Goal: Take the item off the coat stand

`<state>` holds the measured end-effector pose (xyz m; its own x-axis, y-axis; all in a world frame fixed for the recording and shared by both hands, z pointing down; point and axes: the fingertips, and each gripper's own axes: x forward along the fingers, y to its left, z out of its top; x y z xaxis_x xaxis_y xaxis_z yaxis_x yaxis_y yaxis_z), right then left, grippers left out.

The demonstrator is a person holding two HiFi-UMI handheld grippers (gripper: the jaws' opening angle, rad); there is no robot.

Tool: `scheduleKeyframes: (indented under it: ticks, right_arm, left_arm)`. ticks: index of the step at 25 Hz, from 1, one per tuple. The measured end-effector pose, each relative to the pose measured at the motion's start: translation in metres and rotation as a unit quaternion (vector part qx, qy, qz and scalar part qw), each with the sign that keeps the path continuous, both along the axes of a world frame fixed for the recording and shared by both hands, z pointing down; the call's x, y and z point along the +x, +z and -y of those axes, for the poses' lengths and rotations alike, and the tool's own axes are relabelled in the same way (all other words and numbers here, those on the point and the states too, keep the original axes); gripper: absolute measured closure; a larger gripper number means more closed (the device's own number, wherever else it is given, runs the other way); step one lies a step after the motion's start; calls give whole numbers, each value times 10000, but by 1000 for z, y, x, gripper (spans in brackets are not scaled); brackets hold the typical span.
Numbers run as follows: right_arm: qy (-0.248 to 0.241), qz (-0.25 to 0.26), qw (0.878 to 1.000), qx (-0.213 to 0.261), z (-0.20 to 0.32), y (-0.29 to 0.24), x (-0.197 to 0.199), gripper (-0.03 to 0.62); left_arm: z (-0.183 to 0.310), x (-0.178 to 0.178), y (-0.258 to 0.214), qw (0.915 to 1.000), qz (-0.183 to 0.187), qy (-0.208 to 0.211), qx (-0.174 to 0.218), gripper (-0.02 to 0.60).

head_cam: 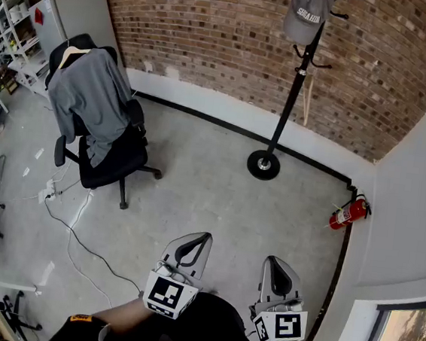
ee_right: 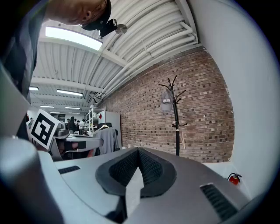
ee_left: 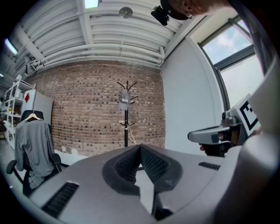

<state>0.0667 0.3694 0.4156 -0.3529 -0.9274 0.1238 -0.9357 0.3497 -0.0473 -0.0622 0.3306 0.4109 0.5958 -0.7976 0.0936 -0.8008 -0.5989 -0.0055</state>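
A grey cap (head_cam: 307,13) hangs on the top of a black coat stand (head_cam: 290,98) by the brick wall; its round base (head_cam: 263,164) rests on the concrete floor. Both grippers are held low, near the person's body and far from the stand. My left gripper (head_cam: 197,238) is shut and holds nothing. My right gripper (head_cam: 277,262) is shut too, also holding nothing. In the left gripper view the cap (ee_left: 124,100) shows far beyond the closed gripper (ee_left: 140,148). The right gripper view has the cap (ee_right: 166,101) up above its closed gripper (ee_right: 138,151).
A black office chair (head_cam: 112,155) draped with a grey garment (head_cam: 88,96) stands at the left. Cables (head_cam: 77,239) trail over the floor. A red fire extinguisher (head_cam: 350,212) sits by the right wall. White shelves (head_cam: 16,24) line the far left.
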Motion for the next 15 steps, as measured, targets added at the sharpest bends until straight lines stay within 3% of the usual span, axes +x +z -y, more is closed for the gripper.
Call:
scheduleKeyframes:
  ticks: [8, 15]
  right_arm:
    - [355, 30, 9992, -167, 26, 6, 38, 580]
    - [762, -267, 9962, -314, 111, 23, 58, 580]
  left_arm:
    - [33, 35, 9, 9993, 106, 247, -272, 558]
    - [130, 60, 33, 9970, -84, 599, -492, 558]
